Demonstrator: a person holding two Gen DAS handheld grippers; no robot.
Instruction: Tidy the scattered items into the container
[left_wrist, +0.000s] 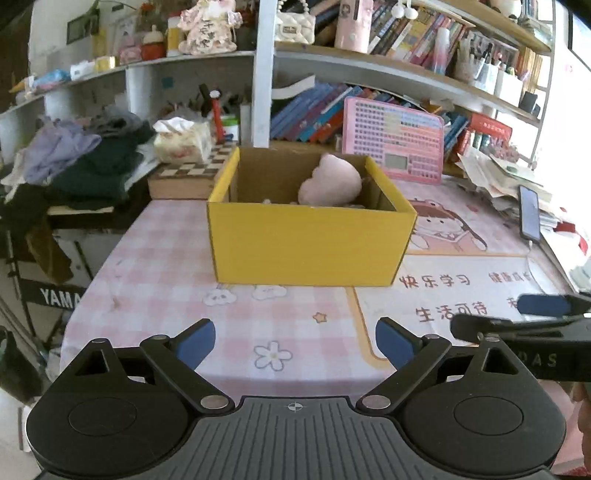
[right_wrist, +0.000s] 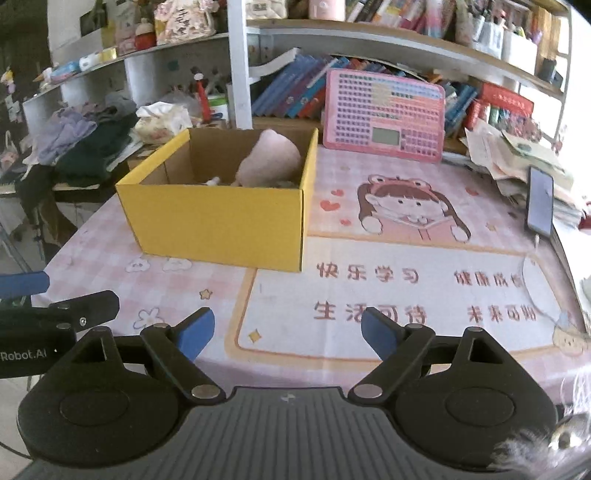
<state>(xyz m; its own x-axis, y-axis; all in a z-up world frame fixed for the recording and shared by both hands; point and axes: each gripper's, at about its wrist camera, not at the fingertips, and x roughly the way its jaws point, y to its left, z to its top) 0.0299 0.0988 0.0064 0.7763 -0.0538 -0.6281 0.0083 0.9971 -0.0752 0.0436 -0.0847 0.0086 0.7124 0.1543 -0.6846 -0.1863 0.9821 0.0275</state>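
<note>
A shelving unit (left_wrist: 369, 70) crammed with books and ornaments fills the far wall at twelve o'clock. Below it the worktop (left_wrist: 155, 266), covered by a pink checked mat printed with a cartoon child and Chinese characters, spreads across the middle ground. On the worktop stands the yellow cardboard box (left_wrist: 310, 243), open-topped, brown inside, at twelve o'clock from the left gripper and at about eleven o'clock from the right gripper. Inside the box, against its right-hand half, lies a pink plush toy (left_wrist: 330, 182), with a few smaller objects beside it too hidden by the front wall to identify. A pile of clothes (left_wrist: 85, 158) lies at ten o'clock, off the worktop's left edge; a pink keyboard-style learning board (left_wrist: 393, 138) leans upright behind the box at one o'clock. A tissue pack (left_wrist: 181, 142) sits on a chequered board at eleven o'clock, and a phone (left_wrist: 530, 214) rests on stacked papers at two o'clock. The left gripper (left_wrist: 295, 343) hovers over bare mat near the worktop's front edge, its blue-padded fingers (left_wrist: 197, 341) spread wide with nothing between them. The right gripper (right_wrist: 288, 332), just beside it, likewise shows its fingers (right_wrist: 378, 330) well apart and empty.
</note>
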